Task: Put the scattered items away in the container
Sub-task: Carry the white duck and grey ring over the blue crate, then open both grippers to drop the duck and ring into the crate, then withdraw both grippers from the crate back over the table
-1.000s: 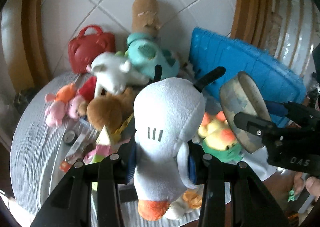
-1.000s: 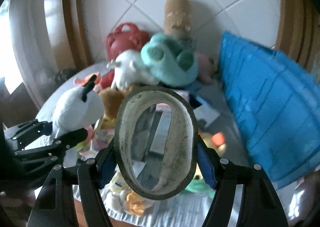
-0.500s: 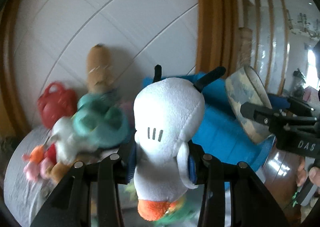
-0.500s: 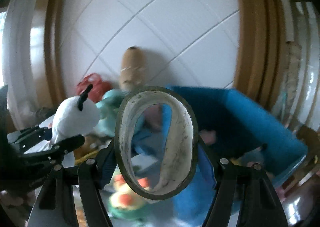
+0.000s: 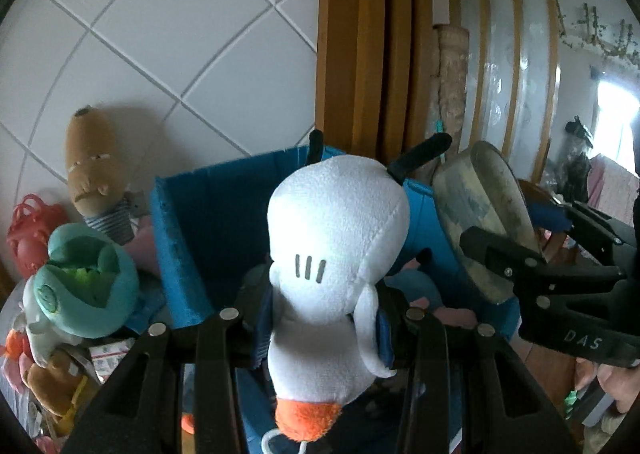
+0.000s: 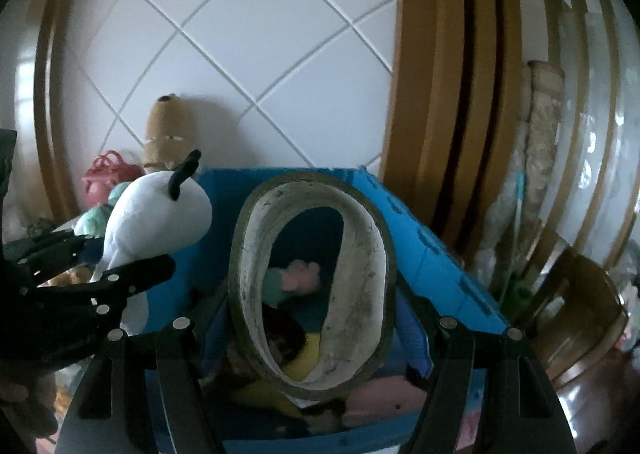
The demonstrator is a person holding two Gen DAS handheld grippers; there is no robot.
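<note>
White plush duck (image 5: 336,266) upright, tape roll (image 6: 312,286) (grimy), above blue bin (image 6: 432,250)

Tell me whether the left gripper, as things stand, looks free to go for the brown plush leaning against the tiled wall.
Probably not yet. The left gripper is shut on the white plush, so its jaws are occupied. The brown plush stands exposed beside the blue bin, so once the load is dropped, the way looks free.
</note>
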